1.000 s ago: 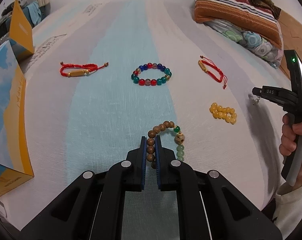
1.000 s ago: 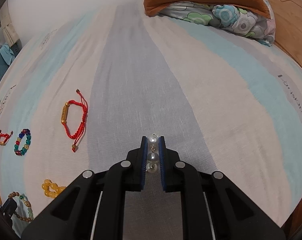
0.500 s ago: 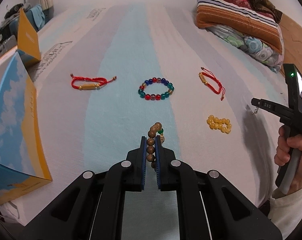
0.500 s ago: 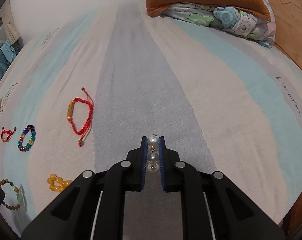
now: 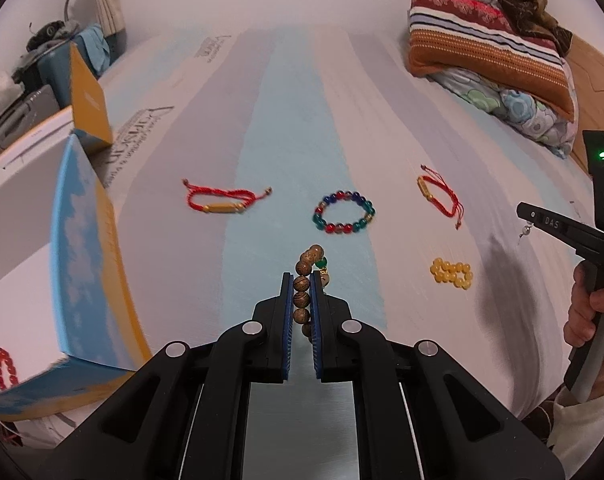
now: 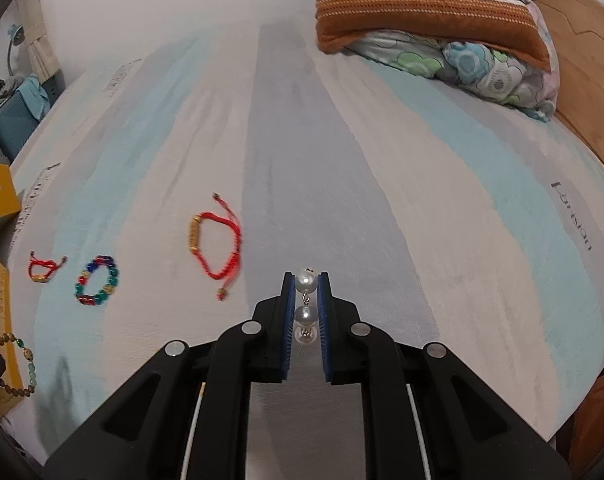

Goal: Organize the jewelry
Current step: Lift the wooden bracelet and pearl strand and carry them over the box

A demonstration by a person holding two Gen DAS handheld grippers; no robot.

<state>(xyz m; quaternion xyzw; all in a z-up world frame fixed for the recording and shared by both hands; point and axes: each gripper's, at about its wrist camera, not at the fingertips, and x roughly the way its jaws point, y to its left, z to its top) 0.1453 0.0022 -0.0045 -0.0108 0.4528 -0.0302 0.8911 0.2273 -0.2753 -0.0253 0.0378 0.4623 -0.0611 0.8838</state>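
A wooden-bead bracelet, brown with a green bead and a pale carved one, is clamped upright, lifted clear of the bedsheet. A pearl earring, two white pearls on a metal link, is pinched likewise. Flat on the sheet, seen in the left wrist view, a multicoloured glass-bead bracelet lies at 12 o'clock of centre, a red cord bracelet at 10, a second red cord bracelet at 2, and a bunched yellow bead bracelet at 4.
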